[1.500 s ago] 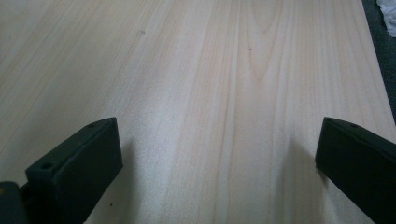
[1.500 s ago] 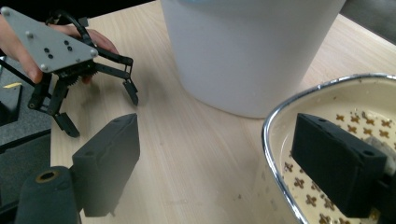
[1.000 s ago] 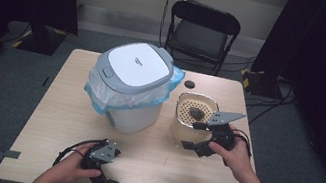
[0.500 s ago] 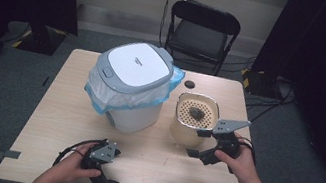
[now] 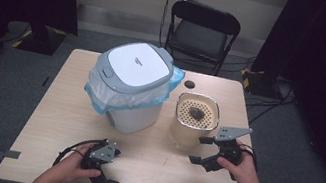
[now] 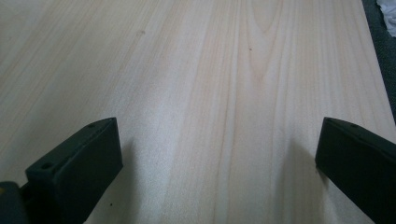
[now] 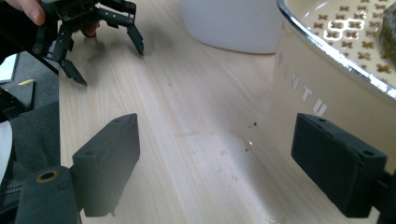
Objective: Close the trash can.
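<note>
A beige container (image 5: 179,130) with a perforated insert and a dark lump (image 5: 195,112) in it stands right of centre on the table. My right gripper (image 5: 197,150) hovers just in front of it, open, with bare wood between its jaws. In the right gripper view my right gripper (image 7: 215,154) has one jaw close beside the lettered wall of the container (image 7: 322,88), and I cannot tell whether they touch. My left gripper (image 5: 112,166) rests near the table's front edge, open. In the left gripper view my left gripper (image 6: 217,144) has only bare tabletop between its wide jaws.
A white bin (image 5: 131,86) with a grey-rimmed lid and a blue-edged bag stands mid-table, its base (image 7: 229,23) visible in the right gripper view. A small black disc (image 5: 189,83) lies behind the container. A black chair (image 5: 202,32) stands beyond the wooden table (image 5: 152,171).
My right gripper has drawn back from the container's rim toward the person and sunk closer to the table. The left gripper has stayed put.
</note>
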The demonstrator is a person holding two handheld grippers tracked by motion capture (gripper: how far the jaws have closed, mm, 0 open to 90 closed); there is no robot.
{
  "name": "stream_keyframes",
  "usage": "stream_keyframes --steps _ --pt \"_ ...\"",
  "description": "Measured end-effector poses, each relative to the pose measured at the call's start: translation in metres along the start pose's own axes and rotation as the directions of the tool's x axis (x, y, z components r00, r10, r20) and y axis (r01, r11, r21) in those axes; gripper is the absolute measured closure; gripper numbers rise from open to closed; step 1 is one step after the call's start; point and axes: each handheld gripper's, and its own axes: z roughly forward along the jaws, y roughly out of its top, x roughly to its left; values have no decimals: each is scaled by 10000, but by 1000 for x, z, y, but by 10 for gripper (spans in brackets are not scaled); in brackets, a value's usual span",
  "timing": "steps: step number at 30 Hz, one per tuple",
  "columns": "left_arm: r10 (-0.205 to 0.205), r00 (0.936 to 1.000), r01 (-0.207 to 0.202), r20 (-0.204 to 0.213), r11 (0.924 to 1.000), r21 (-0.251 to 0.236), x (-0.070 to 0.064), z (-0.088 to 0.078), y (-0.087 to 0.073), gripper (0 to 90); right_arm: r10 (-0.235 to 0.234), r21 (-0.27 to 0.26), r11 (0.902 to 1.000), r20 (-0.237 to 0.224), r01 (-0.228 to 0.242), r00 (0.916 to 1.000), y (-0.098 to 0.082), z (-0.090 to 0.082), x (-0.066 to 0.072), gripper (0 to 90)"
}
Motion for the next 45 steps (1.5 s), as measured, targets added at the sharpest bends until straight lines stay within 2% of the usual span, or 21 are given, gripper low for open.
stream_keyframes --steps 12,25,45 --pt "0 10000 0 -1 10000 5 0 0 0 0 -101 163 9998 178 99 9998 -19 2 -2 147" --pt "5 10000 -5 -1 10000 13 0 0 0 0 28 431 9991 383 -45 9993 -44 6 -5 147" --pt "4 10000 -4 -1 10000 11 0 0 0 0 -341 929 9953 752 271 9966 -68 14 -4 148"
